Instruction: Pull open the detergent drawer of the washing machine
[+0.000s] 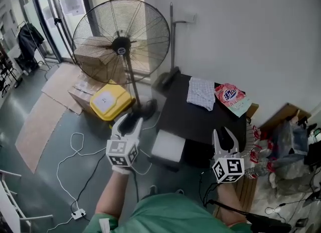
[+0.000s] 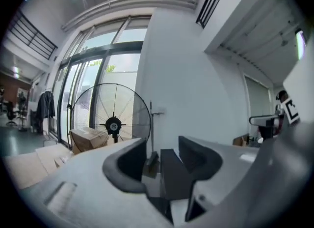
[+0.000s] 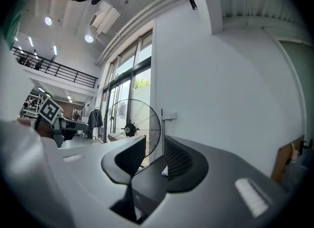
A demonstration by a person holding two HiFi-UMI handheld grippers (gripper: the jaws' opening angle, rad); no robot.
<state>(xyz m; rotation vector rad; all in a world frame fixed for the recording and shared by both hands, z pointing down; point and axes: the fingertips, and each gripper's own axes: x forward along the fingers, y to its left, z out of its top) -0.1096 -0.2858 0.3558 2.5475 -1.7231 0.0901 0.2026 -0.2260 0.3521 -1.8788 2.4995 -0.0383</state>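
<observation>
Nearest the camera, at the bottom of the head view, the left gripper (image 1: 131, 121) and the right gripper (image 1: 222, 135) are held up level in front of the person's green shirt, well apart from each other. Each gripper's own view shows its jaws slightly parted, with nothing but the far room between the pads. Both are released and carry nothing, and neither touches the machine.

Just beyond them, at lower centre, a white block juts toward the person from the near side of the washing machine (image 1: 190, 116), whose dark top fills the middle of the frame. I take this block to be the detergent drawer (image 1: 168, 147), already standing out from the front. Its inside cannot be made out from this steep angle.

On that reading the pull itself looks done and the handle has been let go. What remains, at most, is checking that the drawer is fully out.

Farther back on the machine's top lie a folded cloth (image 1: 201, 93) and, just beside it to the right, a pink detergent bag (image 1: 232, 97). Beyond, at upper left, stands a large fan (image 1: 121, 41), with a yellow container (image 1: 109, 101) near its base and cardboard boxes (image 1: 93, 59) behind it.
</observation>
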